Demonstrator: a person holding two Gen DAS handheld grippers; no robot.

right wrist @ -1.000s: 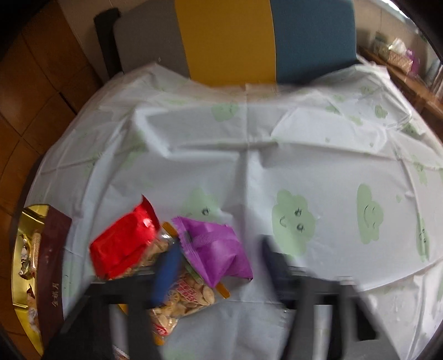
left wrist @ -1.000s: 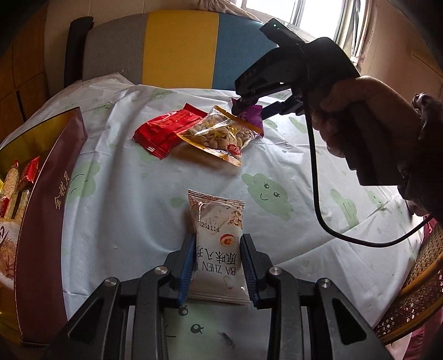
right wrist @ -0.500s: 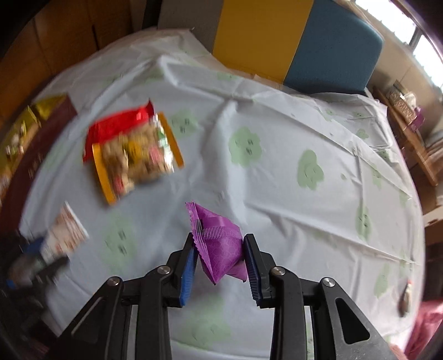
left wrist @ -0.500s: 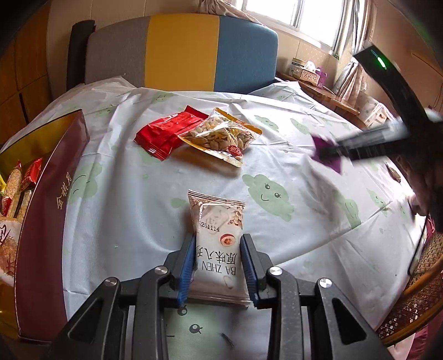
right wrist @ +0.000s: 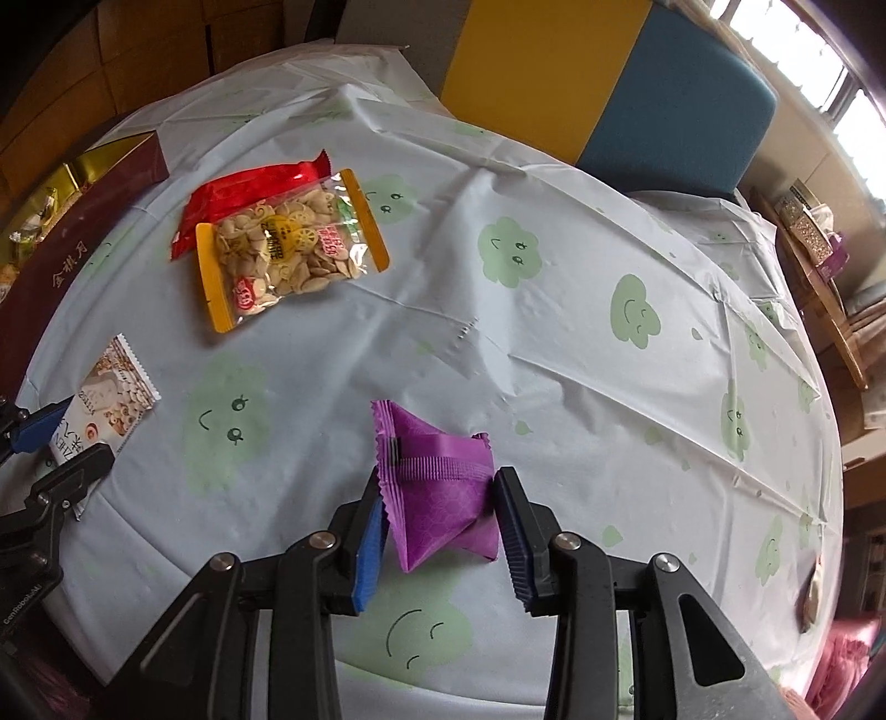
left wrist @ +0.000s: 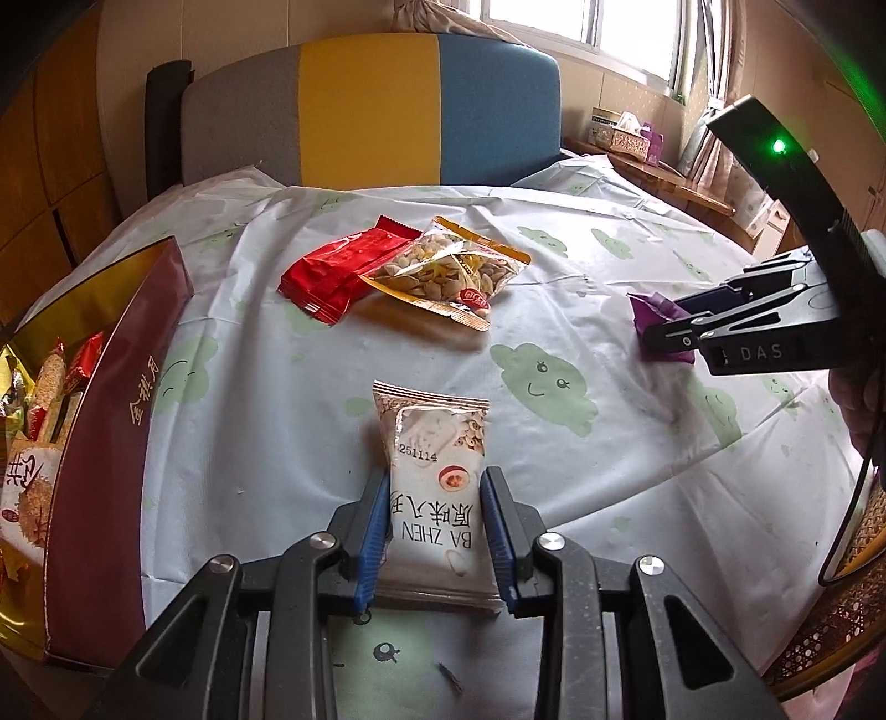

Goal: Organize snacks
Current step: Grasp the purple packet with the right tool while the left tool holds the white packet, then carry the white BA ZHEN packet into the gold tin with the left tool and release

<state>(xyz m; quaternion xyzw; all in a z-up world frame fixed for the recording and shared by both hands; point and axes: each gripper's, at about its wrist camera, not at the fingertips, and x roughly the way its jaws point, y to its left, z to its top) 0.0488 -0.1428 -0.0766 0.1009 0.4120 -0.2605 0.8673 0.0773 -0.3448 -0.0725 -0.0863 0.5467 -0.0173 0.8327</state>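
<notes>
Both tongs apparently grip packets: white (left wrist: pixel 434 498), purple (right wrist: pixel 443 487).

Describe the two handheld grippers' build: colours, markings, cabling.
Both are black linkage frames with silver pivot bolts and ribbed blue finger pads. Seen from the left wrist camera, the right gripper bears white "DAS" lettering, a lit green LED on top and a black cable hanging below. The left gripper matches in build.

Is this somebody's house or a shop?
Most likely a home, a dining or living room. A round table wears a cloth with smiley clouds, a colourful padded chair stands behind it, and a curtained window lets daylight in above a tissue box.
</notes>
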